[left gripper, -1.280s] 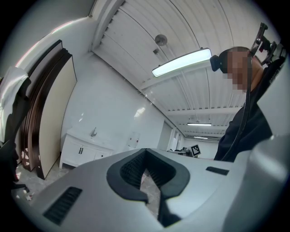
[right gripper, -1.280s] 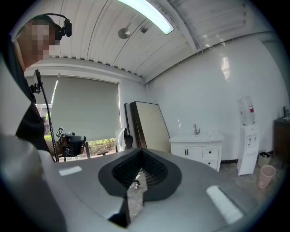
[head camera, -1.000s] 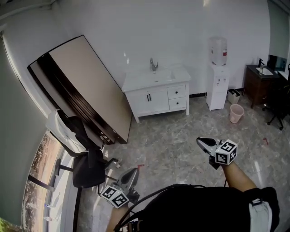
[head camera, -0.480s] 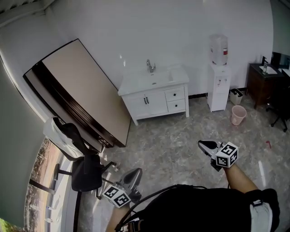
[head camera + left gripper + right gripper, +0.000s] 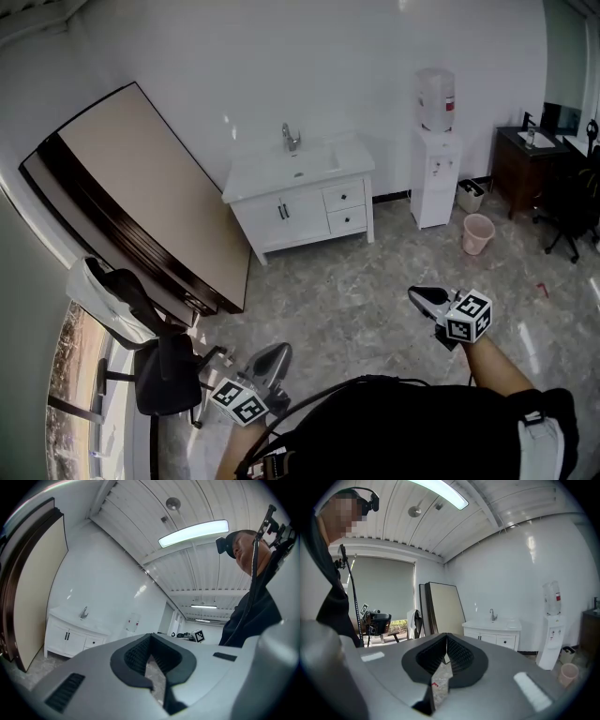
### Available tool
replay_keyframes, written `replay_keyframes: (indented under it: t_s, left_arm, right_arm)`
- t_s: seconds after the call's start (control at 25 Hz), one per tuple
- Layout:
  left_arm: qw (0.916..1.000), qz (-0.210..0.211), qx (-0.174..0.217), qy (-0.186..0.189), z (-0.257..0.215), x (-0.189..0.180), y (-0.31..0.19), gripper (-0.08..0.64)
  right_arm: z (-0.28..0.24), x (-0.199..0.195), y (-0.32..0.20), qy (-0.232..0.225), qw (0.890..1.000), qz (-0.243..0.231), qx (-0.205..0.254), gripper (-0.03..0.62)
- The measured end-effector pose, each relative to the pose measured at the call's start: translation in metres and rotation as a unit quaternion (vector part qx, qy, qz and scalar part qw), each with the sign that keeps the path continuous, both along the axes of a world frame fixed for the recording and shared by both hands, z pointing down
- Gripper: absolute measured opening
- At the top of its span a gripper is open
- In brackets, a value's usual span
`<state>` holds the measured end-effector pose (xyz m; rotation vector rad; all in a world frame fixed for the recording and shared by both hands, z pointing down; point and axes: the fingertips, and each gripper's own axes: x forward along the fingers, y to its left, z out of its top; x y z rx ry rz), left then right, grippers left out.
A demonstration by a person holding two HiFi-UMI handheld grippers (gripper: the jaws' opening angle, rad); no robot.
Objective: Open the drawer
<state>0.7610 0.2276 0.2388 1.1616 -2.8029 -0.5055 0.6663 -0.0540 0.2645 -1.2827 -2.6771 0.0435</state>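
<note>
We hold the left hand-held gripper (image 5: 272, 356) with its jaws pressed together on nothing, and the right hand-held gripper (image 5: 424, 296) likewise. The upper drawer (image 5: 343, 196) and lower drawer (image 5: 348, 220) sit closed in the white sink cabinet (image 5: 281, 214) against the far wall, well apart from both.

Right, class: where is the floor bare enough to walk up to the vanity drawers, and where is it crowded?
Bare floor spreads before the vanity and its drawers, bordered by the leaning board on the left and the bin on the right. It is crowded around the chair beside the board.
</note>
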Motion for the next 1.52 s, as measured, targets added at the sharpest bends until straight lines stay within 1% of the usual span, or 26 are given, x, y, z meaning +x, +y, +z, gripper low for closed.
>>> replay_keyframes:
  t_s: [0.12, 0.24, 0.36, 0.52, 0.68, 0.88, 1.04, 1.24, 1.4, 1.52]
  left_arm:
    - [0.9999, 0.016, 0.004, -0.002, -0.003, -0.023, 0.03, 0.0]
    - [0.9994, 0.032, 0.009, -0.009, -0.007, -0.043, 0.064, 0.0]
    - [0.9992, 0.039, 0.01, -0.01, -0.015, -0.062, 0.1, 0.0]
    - [0.9991, 0.042, 0.006, -0.011, -0.017, -0.079, 0.147, 0.0]
    - [0.9991, 0.041, 0.006, -0.005, -0.012, -0.094, 0.19, 0.0]
    - [0.9993, 0.037, 0.007, 0.001, -0.005, -0.114, 0.236, 0.0]
    - [0.9995, 0.031, 0.009, -0.001, -0.002, -0.132, 0.25, 0.0]
    - [0.9997, 0.019, 0.01, 0.013, 0.007, -0.155, 0.264, 0.0]
    - [0.9998, 0.01, 0.006, 0.013, 0.006, -0.18, 0.256, 0.0]
    - [0.9999, 0.001, -0.001, 0.013, 0.006, -0.2, 0.247, 0.0]
  right_arm:
    - [-0.008, -0.013, 0.026, -0.005, 1.0, 0.019, 0.001, 0.002]
    - [-0.014, -0.022, 0.059, -0.005, 1.0, 0.027, 0.0, 0.002]
    - [-0.021, -0.035, 0.094, -0.007, 0.999, 0.037, -0.002, 0.002]
    - [-0.024, -0.05, 0.139, -0.01, 0.999, 0.044, 0.005, 0.002]
    - [-0.026, -0.068, 0.18, -0.008, 0.999, 0.05, -0.002, 0.002]
    - [-0.02, -0.088, 0.23, -0.003, 0.999, 0.042, 0.001, 0.002]
    - [-0.015, -0.108, 0.248, 0.0, 0.999, 0.032, 0.009, 0.002]
    - [-0.013, -0.136, 0.256, 0.003, 0.999, 0.035, 0.0, 0.002]
    - [-0.01, -0.167, 0.245, 0.003, 0.999, 0.04, -0.009, 0.0]
    - [-0.007, -0.194, 0.235, 0.005, 0.999, 0.031, -0.019, 0.0]
